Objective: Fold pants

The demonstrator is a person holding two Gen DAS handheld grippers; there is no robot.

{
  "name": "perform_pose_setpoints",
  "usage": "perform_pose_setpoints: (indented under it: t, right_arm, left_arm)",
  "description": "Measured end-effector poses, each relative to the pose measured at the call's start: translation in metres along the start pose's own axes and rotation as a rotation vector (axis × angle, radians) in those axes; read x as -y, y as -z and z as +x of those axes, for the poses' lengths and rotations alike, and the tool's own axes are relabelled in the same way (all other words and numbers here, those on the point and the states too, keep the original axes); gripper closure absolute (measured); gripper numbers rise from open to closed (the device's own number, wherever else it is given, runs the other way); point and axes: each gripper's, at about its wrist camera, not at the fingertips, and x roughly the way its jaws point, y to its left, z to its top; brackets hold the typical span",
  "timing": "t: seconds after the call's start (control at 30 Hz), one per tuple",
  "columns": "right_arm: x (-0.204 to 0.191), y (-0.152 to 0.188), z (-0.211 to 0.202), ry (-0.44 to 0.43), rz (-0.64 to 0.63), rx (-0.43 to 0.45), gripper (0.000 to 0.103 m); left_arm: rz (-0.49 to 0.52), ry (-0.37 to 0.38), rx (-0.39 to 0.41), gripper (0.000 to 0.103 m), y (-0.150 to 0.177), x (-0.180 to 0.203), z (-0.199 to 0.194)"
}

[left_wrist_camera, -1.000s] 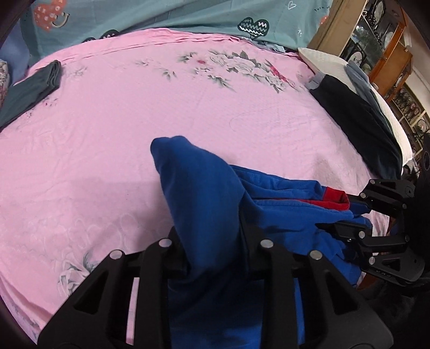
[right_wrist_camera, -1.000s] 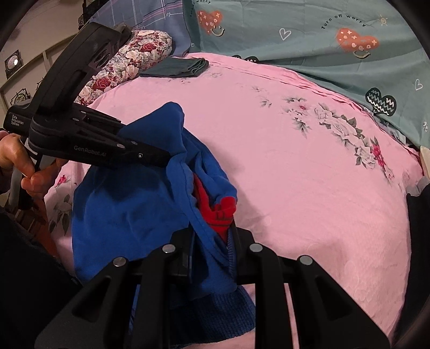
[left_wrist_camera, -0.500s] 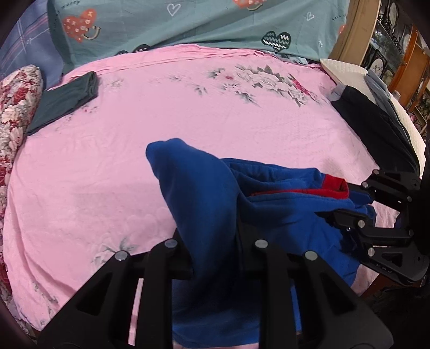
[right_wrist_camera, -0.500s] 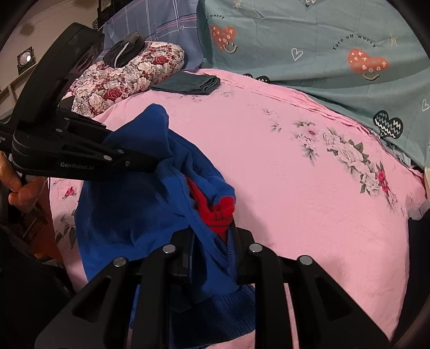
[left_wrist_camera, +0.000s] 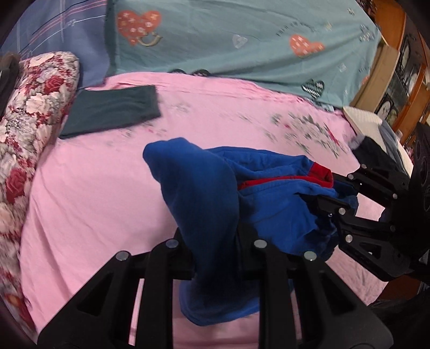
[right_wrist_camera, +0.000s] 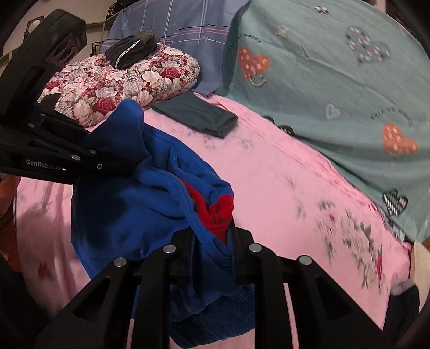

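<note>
A pink floral bedsheet [left_wrist_camera: 88, 193] fills most of both views, with a teal heart-print cover [left_wrist_camera: 242, 43] draped behind it and a plaid blue-grey cloth [right_wrist_camera: 182, 24] beyond that. At the far left side lies a red-and-white floral pillow [right_wrist_camera: 121, 80] with a small dark bundle [right_wrist_camera: 131, 49] resting on top, and a folded dark green garment [left_wrist_camera: 110, 112] lies flat on the sheet just beside the pillow. Dark clothes [left_wrist_camera: 376, 155] are piled at the sheet's right edge, near a wooden cabinet [left_wrist_camera: 397, 67]. The blue pants [left_wrist_camera: 204, 193] are bunched and held up above the near part of the sheet, hanging between the two tools, with a red inner lining [right_wrist_camera: 217, 214] showing at the gathered top; their length runs roughly from one gripper across to the other, the loose fabric sagging down toward the sheet, though the crumpling hides which end is waist or cuff. The left gripper [left_wrist_camera: 215, 257] has its jaws pressed tight together on a thick fold of the blue fabric. The right gripper [right_wrist_camera: 212, 255] pinches the blue-and-red gathered edge, jaws drawn close with cloth filling the gap. Nothing lies on the sheet directly beneath the pants.
</note>
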Motion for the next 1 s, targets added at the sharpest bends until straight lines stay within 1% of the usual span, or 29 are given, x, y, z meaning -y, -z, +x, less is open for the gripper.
perform_pose_setpoints:
  t: [0.03,0.1,0.13,0.17,0.23,0.33,0.4,0.43,0.5,0.57,0.67,0.7,0.73,0.77,0.8,0.83,0.87,0.93,1.0]
  right_arm:
    - [-0.009,-0.018,0.014,0.009,-0.010,0.001,0.084]
    - [-0.025,-0.049,0.039,0.012,-0.012,-0.001,0.084]
    - [-0.033,-0.068,0.055,0.012,-0.008,0.000,0.084]
    - [-0.041,-0.092,0.075,0.014,0.000,0.002,0.084]
    - [-0.048,-0.127,0.106,0.014,0.011,0.005,0.084]
    - [-0.046,-0.179,0.148,0.003,0.034,0.013,0.084]
    - [-0.040,-0.212,0.174,-0.002,0.036,0.014,0.084]
    - [-0.032,-0.232,0.192,-0.013,0.039,0.006,0.084]
    - [-0.021,-0.256,0.218,-0.027,0.040,-0.007,0.084]
    - [-0.006,-0.277,0.256,-0.038,0.044,-0.038,0.084]
    - [0.007,-0.284,0.302,-0.034,0.066,-0.088,0.084]
    - [0.014,-0.283,0.320,-0.033,0.092,-0.113,0.083]
    - [0.020,-0.282,0.331,-0.032,0.115,-0.129,0.082]
    - [0.026,-0.279,0.343,-0.032,0.141,-0.145,0.081]
    - [0.029,-0.276,0.351,-0.035,0.158,-0.158,0.079]
    - [0.033,-0.272,0.362,-0.038,0.182,-0.177,0.077]
    - [0.036,-0.266,0.370,-0.038,0.201,-0.193,0.076]
    - [0.041,-0.260,0.383,-0.057,0.227,-0.197,0.071]
    - [0.045,-0.263,0.382,-0.085,0.228,-0.193,0.068]
  left_arm:
    - [-0.001,-0.001,0.009,0.083,-0.009,-0.027,-0.002]
    - [0.002,-0.012,0.011,0.083,-0.027,-0.069,-0.003]
    - [-0.003,-0.013,0.008,0.083,-0.041,-0.099,-0.002]
    - [-0.012,-0.008,0.008,0.083,-0.051,-0.117,-0.001]
    - [-0.027,-0.002,0.010,0.083,-0.077,-0.159,0.002]
    - [-0.030,-0.005,0.026,0.083,-0.120,-0.209,0.010]
    - [-0.081,0.015,0.033,0.083,-0.142,-0.237,0.018]
    - [-0.141,0.028,0.033,0.083,-0.155,-0.255,0.027]
    - [-0.229,0.042,0.033,0.082,-0.170,-0.278,0.047]
    - [-0.272,0.017,0.037,0.082,-0.183,-0.295,0.073]
    - [-0.265,-0.031,0.033,0.079,-0.201,-0.305,0.111]
    - [-0.256,-0.042,0.026,0.077,-0.206,-0.309,0.123]
    - [-0.238,-0.056,0.019,0.072,-0.211,-0.311,0.137]
    - [-0.223,-0.070,0.012,0.070,-0.214,-0.311,0.148]
    - [-0.209,-0.088,0.000,0.062,-0.216,-0.314,0.160]
    - [-0.202,-0.113,-0.019,0.051,-0.218,-0.319,0.174]
    - [-0.205,-0.122,-0.029,0.048,-0.217,-0.324,0.184]
    - [-0.205,-0.115,-0.033,0.048,-0.216,-0.329,0.196]
    - [-0.187,-0.113,-0.034,0.047,-0.219,-0.328,0.194]
